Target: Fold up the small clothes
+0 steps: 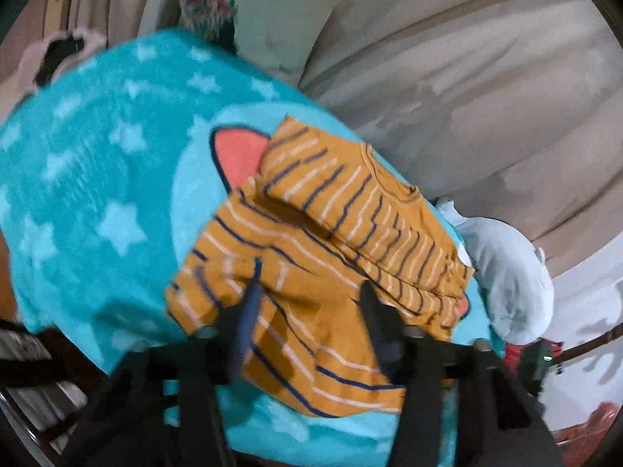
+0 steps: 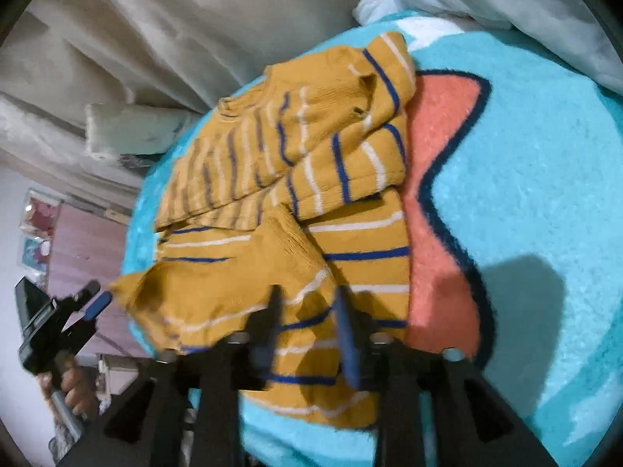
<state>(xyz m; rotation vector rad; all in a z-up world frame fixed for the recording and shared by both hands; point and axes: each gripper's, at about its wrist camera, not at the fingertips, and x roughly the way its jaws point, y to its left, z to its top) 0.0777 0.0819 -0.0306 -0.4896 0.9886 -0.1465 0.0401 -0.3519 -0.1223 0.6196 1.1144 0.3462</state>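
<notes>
We see the striped shirt (image 1: pixel 331 233) lying partly folded on the star blanket (image 1: pixel 97 194), neckline toward the blanket's far edge. Left tongs (image 1: pixel 311 292) are apart; right tongs (image 2: pixel 307 295) are apart above the hem, whose near edge they hide.

From where I'm driving, the teal star blanket (image 1: pixel 89 179) left of the striped shirt (image 1: pixel 323 241) is wide open to pass over. A pale blue bundle (image 1: pixel 510 272) crowds the shirt's far side, and beige curtains (image 1: pixel 467 78) hem in the back.
</notes>
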